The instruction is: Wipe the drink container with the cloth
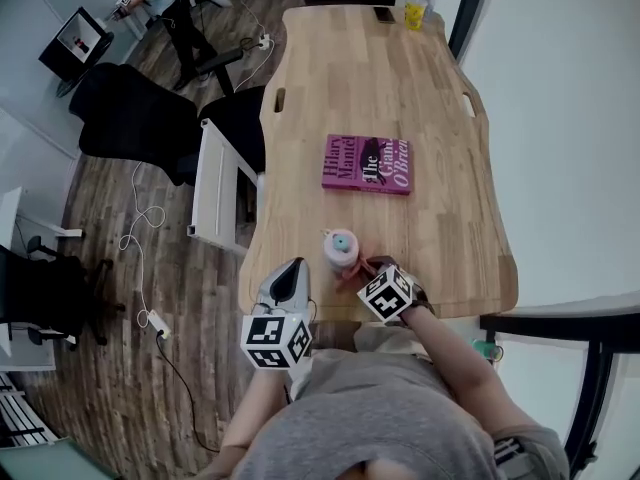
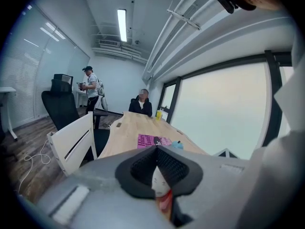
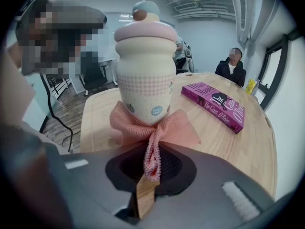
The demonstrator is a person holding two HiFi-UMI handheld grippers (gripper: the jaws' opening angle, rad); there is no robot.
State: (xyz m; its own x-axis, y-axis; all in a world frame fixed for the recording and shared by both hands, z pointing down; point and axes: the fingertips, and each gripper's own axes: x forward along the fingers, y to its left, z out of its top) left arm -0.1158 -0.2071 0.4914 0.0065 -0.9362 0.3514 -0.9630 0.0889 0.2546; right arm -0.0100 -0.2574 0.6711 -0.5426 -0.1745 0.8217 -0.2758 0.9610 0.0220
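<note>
The drink container [image 1: 341,247], a cream cup with a pink lid and a blue knob, stands upright near the front edge of the wooden table [image 1: 400,88]. In the right gripper view the container [image 3: 145,70] fills the middle. My right gripper [image 3: 151,168] is shut on the pink cloth [image 3: 157,128], which is bunched against the cup's lower front. In the head view the cloth [image 1: 356,269] lies just right of the cup, with the right gripper [image 1: 364,272] behind it. My left gripper [image 1: 290,272] hangs at the table's front left edge, shut and empty [image 2: 156,151], pointing toward the cup.
A purple book [image 1: 366,163] lies mid-table beyond the cup. A yellow cup [image 1: 415,12] and a phone sit at the far end, where a person is seated. A white chair [image 1: 215,183] and black chairs stand left of the table. Another person stands at back left.
</note>
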